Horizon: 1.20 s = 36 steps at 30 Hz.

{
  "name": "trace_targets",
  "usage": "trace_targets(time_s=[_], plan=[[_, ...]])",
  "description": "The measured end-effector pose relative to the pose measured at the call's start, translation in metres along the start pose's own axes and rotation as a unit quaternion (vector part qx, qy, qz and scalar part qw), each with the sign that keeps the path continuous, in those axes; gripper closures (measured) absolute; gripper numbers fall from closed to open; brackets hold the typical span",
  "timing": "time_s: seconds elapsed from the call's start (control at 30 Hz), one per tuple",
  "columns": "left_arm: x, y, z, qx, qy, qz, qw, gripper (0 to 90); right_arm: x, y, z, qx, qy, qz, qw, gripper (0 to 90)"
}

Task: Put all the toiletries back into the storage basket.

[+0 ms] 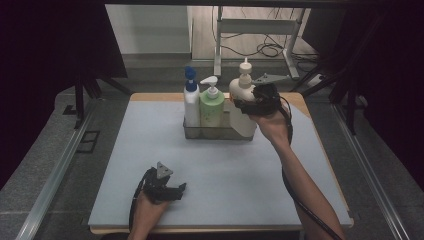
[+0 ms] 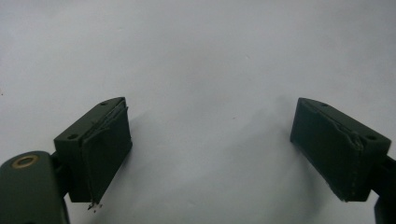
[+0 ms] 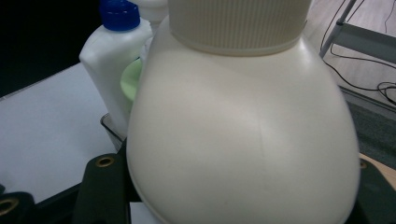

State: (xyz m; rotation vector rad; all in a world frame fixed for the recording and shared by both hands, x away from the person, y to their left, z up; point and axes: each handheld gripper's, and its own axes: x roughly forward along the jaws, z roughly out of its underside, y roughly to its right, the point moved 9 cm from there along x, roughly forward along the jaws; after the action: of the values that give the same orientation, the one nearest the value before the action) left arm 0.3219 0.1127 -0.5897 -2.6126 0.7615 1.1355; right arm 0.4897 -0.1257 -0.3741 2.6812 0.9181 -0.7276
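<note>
3 pump bottles: blue-cap (image 1: pixel 191 102) and green (image 1: pixel 211 106) in tray (image 1: pixel 218 133). Cream bottle (image 1: pixel 242 107) clamped btwn right gripper (image 1: pixel 248 106) fingers; left gripper (image 1: pixel 181 189) fingers open, empty

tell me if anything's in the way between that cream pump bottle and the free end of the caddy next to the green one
Nothing visible blocks it. The right gripper holds the cream pump bottle at the right end of the metal caddy. The green bottle and the blue-capped bottle stand to its left. Whether the cream bottle's base is already inside, I cannot tell.

No legible text or labels
</note>
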Motion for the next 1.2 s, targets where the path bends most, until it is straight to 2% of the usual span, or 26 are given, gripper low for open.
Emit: trace_targets(time_s=[0.87,1.2], plan=[[0.000,0.000,0.000,-0.002,0.001,0.000,1.0000,12.0,0.045,0.016,-0.015,0.004,0.006,0.028,0.9996,39.5],[0.000,0.000,0.000,-0.001,-0.001,0.001,1.0000,12.0,0.061,0.024,-0.012,0.011,0.009,0.039,0.9991,39.5]])
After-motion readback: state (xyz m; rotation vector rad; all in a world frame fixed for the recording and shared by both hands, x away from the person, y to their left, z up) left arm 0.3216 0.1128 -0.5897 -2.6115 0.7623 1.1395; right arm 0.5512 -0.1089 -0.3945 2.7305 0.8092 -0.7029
